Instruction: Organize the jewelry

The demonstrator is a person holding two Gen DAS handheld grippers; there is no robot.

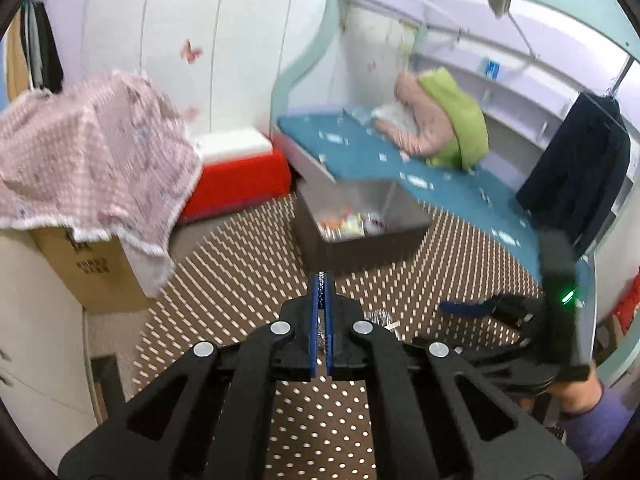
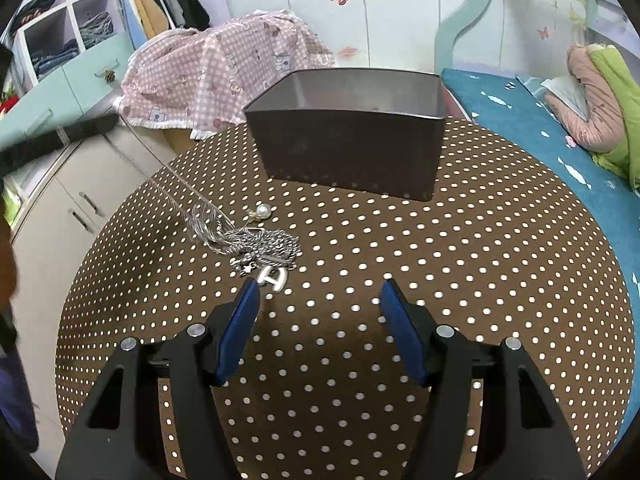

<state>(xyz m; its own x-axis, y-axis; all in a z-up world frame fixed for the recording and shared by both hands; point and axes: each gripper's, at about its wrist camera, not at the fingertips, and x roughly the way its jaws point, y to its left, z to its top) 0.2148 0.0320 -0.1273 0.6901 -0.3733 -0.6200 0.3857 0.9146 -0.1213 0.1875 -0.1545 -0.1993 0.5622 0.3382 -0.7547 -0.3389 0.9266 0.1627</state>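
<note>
**Inspector:** Where does the jewelry lie?

**Onlooker:** A tangle of silver chains (image 2: 256, 242) sits on the dotted table (image 2: 400, 280), in front of the dark box (image 2: 352, 152) and apart from it. A pearl piece (image 2: 262, 211) touches its far edge and an H pendant (image 2: 276, 276) its near edge.

**Inspector:** Handling?

**Onlooker:** Light, limp and fine, I judge. The strands look knotted together, so pulling one may drag the heap. A pinch on a single strand clear of the knot seems the best hold.

**Inspector:** Left gripper?

**Onlooker:** The left gripper (image 1: 322, 284) is clamped tight, blue pads together, with a bit of chain glinting between them. A strand (image 2: 160, 164) runs taut up from the tangle toward it. It is raised over the table, angled downward toward the box.

**Inspector:** Right gripper?

**Onlooker:** The right gripper (image 2: 318, 292) stands wide apart and empty, tilted down, its left pad just beside the pendant.
</note>
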